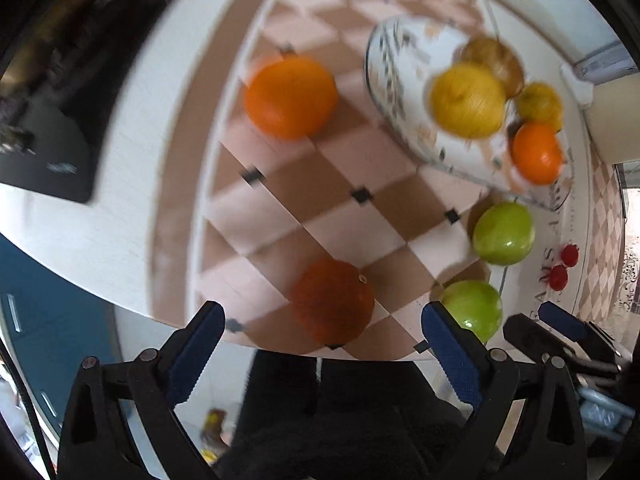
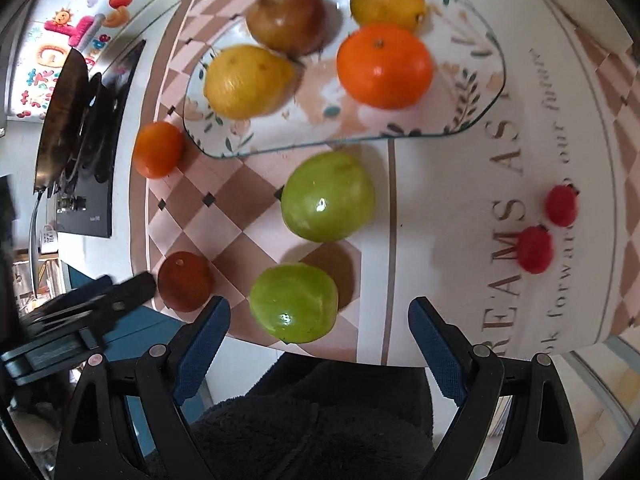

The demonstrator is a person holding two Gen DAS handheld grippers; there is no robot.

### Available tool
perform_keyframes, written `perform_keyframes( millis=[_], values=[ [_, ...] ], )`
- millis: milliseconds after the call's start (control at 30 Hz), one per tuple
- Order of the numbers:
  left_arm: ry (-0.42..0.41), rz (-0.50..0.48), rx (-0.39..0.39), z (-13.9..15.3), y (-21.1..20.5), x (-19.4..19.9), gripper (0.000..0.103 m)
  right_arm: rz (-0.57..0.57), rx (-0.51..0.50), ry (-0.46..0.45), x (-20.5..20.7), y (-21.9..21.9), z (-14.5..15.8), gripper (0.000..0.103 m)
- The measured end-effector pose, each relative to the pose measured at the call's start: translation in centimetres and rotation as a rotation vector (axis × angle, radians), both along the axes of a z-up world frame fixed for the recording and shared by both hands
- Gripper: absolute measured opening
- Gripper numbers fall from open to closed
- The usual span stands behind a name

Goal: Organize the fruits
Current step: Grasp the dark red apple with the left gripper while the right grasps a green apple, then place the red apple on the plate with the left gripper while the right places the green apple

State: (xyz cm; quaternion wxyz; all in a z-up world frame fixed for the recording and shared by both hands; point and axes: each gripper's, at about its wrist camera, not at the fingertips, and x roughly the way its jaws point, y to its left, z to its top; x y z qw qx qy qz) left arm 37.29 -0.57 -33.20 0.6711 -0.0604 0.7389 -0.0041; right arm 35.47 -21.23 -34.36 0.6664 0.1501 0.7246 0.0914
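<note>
My left gripper (image 1: 323,314) is open, pointing down over a dark orange (image 1: 332,304) that sits between its spread fingers near the table's front edge, untouched. My right gripper (image 2: 319,310) is open too, with a green apple (image 2: 294,302) between its fingers and clear of the pads. A second green apple (image 2: 328,196) lies just beyond it. A bright orange (image 1: 290,98) rests further back on the checked cloth. The floral tray (image 2: 460,120) holds an orange (image 2: 384,66), a yellow pear (image 2: 246,82), a brown fruit (image 2: 286,18) and a lemon (image 2: 388,2).
Two small red fruits (image 2: 562,206) lie on the cloth's lettered part at the right. A black cooktop (image 2: 86,184) sits at the far left. The table edge runs just under both grippers, with dark fleece clothing below. The left gripper (image 2: 120,286) shows beside the dark orange (image 2: 184,280).
</note>
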Motion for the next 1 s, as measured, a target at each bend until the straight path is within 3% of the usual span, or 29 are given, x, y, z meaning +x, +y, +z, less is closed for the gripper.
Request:
perform_keyframes(
  millis=[100,167,200,233,467,567,733,1000],
  values=[
    [0.049,-0.021,-0.018,-2.4,-0.9,0.1,0.099,0.008,0.007,0.016,-0.1,0.2,-0.8,0.093],
    [0.066,-0.043,-0.016,-3.6,-1.4,-0.1,0.079,0.011,0.013,0.033,-0.2,0.4,-1.5,0.093],
    [0.070,-0.052,-0.010,-4.0,-1.6,-0.2,0.058,0.012,0.015,0.039,-0.1,0.4,-1.8,0.093],
    [0.072,-0.062,0.011,-4.3,-1.7,-0.4,0.052,0.011,0.018,0.045,-0.1,0.5,-2.1,0.093],
    [0.030,-0.046,0.037,-3.8,-1.2,-1.4,0.052,-0.014,0.076,0.100,0.6,1.7,-5.0,0.092],
    [0.029,-0.041,0.037,-3.7,-1.1,-1.5,0.052,-0.003,0.090,0.128,0.6,2.6,-6.3,0.085],
    [0.025,-0.040,0.033,-3.2,-1.1,-1.4,0.052,0.043,0.025,0.069,1.0,3.3,-5.7,0.066],
    [-0.018,-0.052,-0.014,-0.5,-1.6,0.0,0.052,0.058,0.033,0.063,0.7,3.2,-5.3,0.065]
  ],
)
